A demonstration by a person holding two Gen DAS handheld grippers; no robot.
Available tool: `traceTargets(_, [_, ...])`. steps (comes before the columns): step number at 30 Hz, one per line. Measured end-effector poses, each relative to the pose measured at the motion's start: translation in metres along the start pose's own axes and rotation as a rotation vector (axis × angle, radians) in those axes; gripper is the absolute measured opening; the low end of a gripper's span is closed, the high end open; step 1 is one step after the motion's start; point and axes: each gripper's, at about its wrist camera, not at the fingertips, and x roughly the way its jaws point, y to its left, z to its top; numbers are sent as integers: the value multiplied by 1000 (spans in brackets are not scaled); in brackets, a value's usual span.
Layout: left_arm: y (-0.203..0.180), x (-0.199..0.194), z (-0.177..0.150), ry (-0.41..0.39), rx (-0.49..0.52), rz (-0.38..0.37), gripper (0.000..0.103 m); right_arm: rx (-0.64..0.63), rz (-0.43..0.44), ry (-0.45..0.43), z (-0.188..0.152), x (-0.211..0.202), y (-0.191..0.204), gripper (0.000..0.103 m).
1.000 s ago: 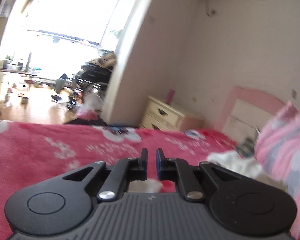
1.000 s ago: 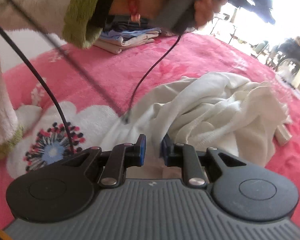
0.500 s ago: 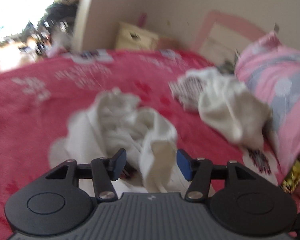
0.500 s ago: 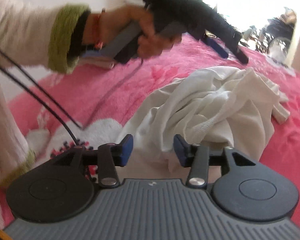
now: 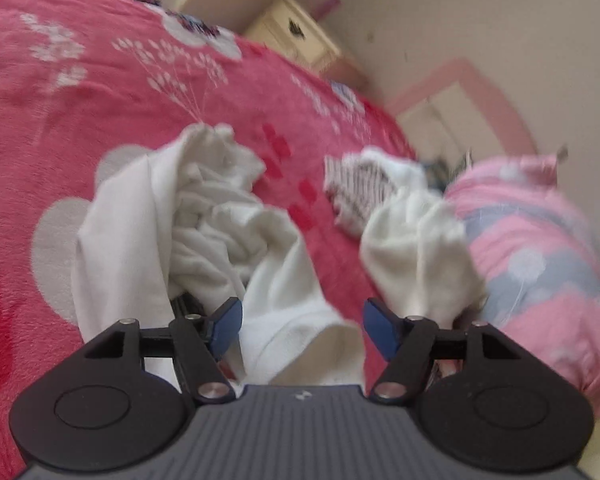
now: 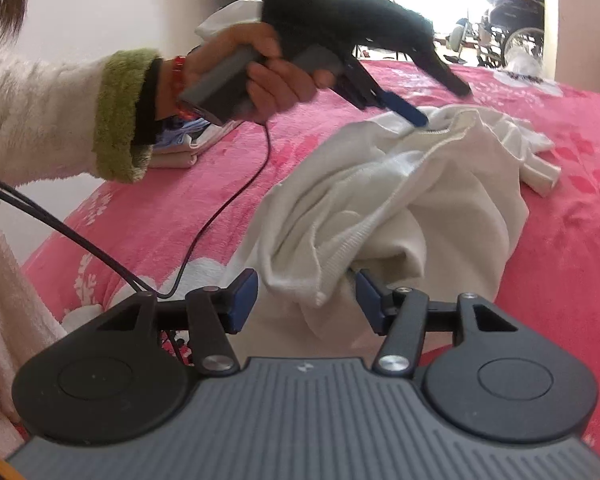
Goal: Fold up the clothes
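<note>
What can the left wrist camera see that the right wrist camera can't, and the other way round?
Only the left wrist view shows the cream nightstand, the pink headboard, the pink and grey quilt and a second pile with a striped garment.

Only the right wrist view shows the person's hand holding the left gripper from outside, a folded stack behind the green cuff, and a wheelchair by the bright doorway.

Both show the crumpled white garment on the pink blanket, with each open gripper poised over cloth.
</note>
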Motion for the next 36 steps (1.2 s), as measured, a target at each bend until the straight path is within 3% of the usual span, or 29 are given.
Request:
traceTargets(2, [-3, -3, -2, -18, 11, -16, 75, 11, 0, 1, -1, 2, -1, 55])
traceTargets(6, [-25, 20, -9, 73, 126, 10, 87, 33, 0, 4, -3, 6, -4, 57])
traceTargets(12, [-41, 57, -25, 147, 279, 143, 86, 50, -4, 7, -3, 10, -7, 58])
traceTargets(15, [-41, 65, -23, 150, 285, 185, 72, 57, -6, 4, -4, 9, -7, 58])
traceTargets(16, [-39, 65, -22, 147, 273, 183, 60, 59, -6, 2, -4, 9, -7, 58])
traceTargets(18, [-35, 66, -17, 146, 239, 169, 46, 65, -6, -6, -5, 8, -9, 58])
traceTargets(21, [-26, 61, -12, 130, 157, 135, 12, 82, -6, -22, -6, 6, -11, 58])
traceTargets(22, [-23, 57, -11, 121, 124, 118, 9, 93, -3, -29, -6, 5, -12, 59])
traceTargets(28, [-12, 27, -5, 24, -52, -14, 7, 243, 55, -99, -3, -7, -28, 59])
traceTargets(32, [-26, 1, -2, -43, -92, -78, 7, 407, 132, -172, 2, -11, -49, 62])
traceTargets(36, [-45, -18, -3, -97, -108, -133, 7, 425, 125, -202, 20, -1, -52, 63])
